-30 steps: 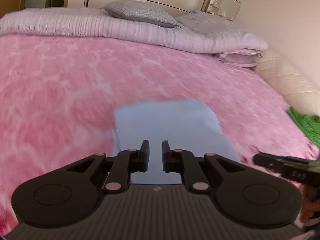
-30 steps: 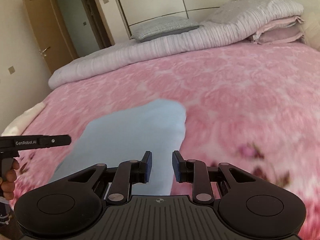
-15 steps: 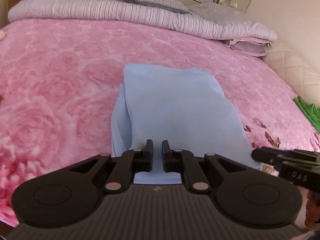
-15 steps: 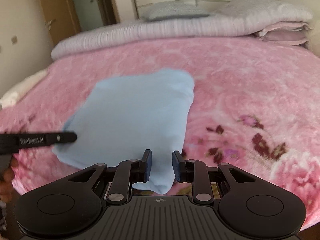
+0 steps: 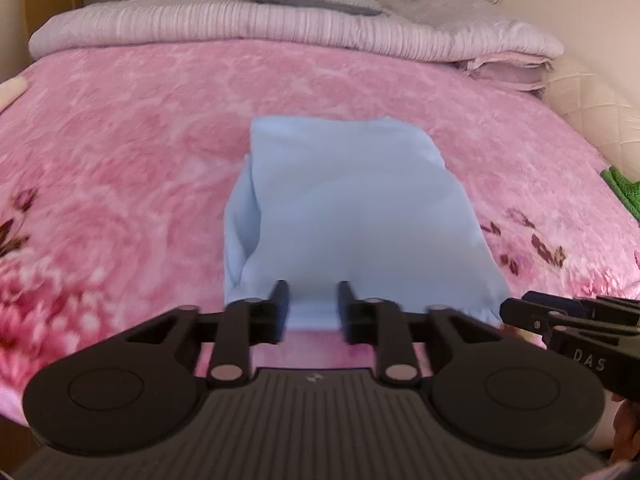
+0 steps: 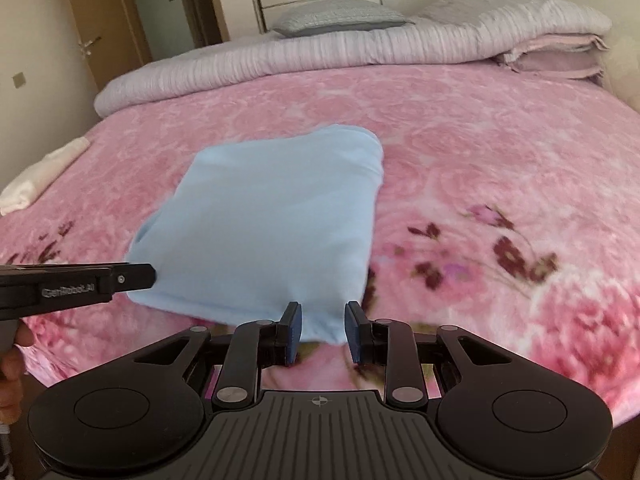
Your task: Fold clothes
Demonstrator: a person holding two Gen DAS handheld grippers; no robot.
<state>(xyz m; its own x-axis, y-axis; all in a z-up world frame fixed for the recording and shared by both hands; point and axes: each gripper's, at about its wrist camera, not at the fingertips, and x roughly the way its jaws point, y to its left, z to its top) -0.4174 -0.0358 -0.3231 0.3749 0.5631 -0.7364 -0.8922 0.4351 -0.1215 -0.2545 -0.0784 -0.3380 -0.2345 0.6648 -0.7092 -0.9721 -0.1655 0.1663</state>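
Where it lies: while both claws hang at its near edge, the light blue garment (image 5: 352,216) rests flat on the pink blanket (image 5: 120,140) of the bed, doubled into a compact rectangle with loose layers showing along its left side.
Left claw (image 5: 312,300): jaws parted, gripping nothing, near hem showing between them.
Right claw (image 6: 322,326): likewise parted and empty, poised at the near right corner.
Why so placed: both line up on the near hem, one toward each end, which would suit either letting go of a finished fold or taking the edge for another.
Aside: a green cloth (image 5: 622,192) lies at the bed's right edge.
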